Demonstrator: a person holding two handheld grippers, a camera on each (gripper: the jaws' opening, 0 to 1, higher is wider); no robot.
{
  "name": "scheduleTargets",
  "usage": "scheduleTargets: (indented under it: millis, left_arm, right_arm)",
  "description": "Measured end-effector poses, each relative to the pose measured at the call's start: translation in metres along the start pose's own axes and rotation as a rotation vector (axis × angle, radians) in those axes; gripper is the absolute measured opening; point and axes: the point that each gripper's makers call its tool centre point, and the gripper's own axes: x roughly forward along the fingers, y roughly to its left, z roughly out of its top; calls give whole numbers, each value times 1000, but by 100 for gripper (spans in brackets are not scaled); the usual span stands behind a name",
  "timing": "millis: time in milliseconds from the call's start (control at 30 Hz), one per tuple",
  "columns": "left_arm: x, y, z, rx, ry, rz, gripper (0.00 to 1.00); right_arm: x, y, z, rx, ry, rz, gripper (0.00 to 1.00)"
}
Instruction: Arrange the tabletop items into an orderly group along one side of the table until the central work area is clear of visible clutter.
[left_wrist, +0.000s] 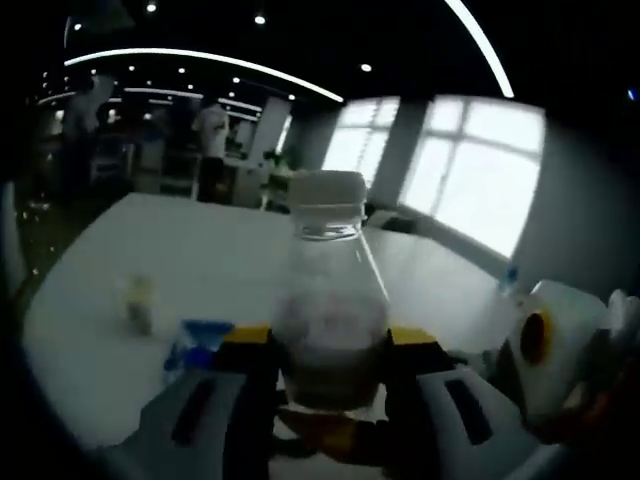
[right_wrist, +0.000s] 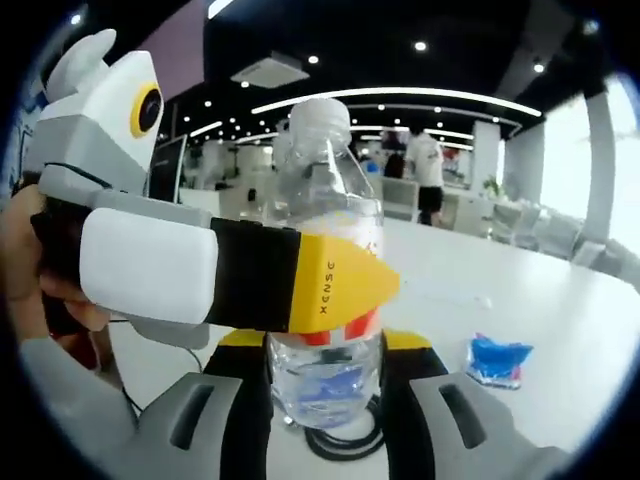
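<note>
A clear plastic bottle (left_wrist: 330, 300) with a white cap stands upright between my left gripper's (left_wrist: 330, 335) yellow-tipped jaws, which are shut on its lower body. In the right gripper view the same bottle (right_wrist: 325, 200) fills the middle. My right gripper's (right_wrist: 325, 345) jaws press against its base on both sides. The left gripper (right_wrist: 335, 285) reaches in from the left, one yellow tip lying across the bottle's front. The right gripper's white body (left_wrist: 550, 350) sits at the right of the left gripper view.
A blue packet (right_wrist: 497, 360) lies on the white table (right_wrist: 560, 300), to the right; it is also low at the left (left_wrist: 195, 340). A small pale item (left_wrist: 136, 300) sits further left. A black ring (right_wrist: 345, 440) lies under the bottle. A hand (right_wrist: 30, 270) holds the left gripper. People stand far behind.
</note>
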Motion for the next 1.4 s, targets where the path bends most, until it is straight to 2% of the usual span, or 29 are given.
scheduleTargets:
  millis: [167,400,500,600,800,900,967,1100,1200,1233,1267,1400]
  left_arm:
    - [-1,-7,-3,70,21,-54,37]
    - [-6,-10,4,96,14,-134,37]
    - [-8,-11,7,101,10,-164,37]
    - [-10,-13,7,129,19,-200,37]
    - [-18,-26,10,145,18,-341,37]
    - [-21,-32,11,146,15,-402,37]
    - [-25,-39,11,155,24,-471,37]
    - [-30,-51,11,169,32,-568,37]
    - [-35,-56,13,160,27,-629,37]
    - [-38,-60,14,172,25,-663,37]
    - [-39,-61,15,168,24,-668,37]
    - [-50,-72,19,177,27,-771,37]
  right_arm:
    - [-3,-2,-3,3,20,4,40]
    - [-11,1,4,-11,12,71,39]
    - [-13,4,7,-15,1,113,39]
    - [-17,11,8,49,1,201,38]
    - [-23,15,11,129,2,331,44]
    - [-26,14,12,145,-5,366,49]
    - [-28,16,13,146,-12,407,52]
    - [-33,21,13,176,-23,477,58]
    - [-40,30,18,192,-54,567,56]
    - [-44,33,20,173,-72,601,55]
    - [-45,33,20,190,-73,600,55]
    - [-56,45,30,173,-122,701,53]
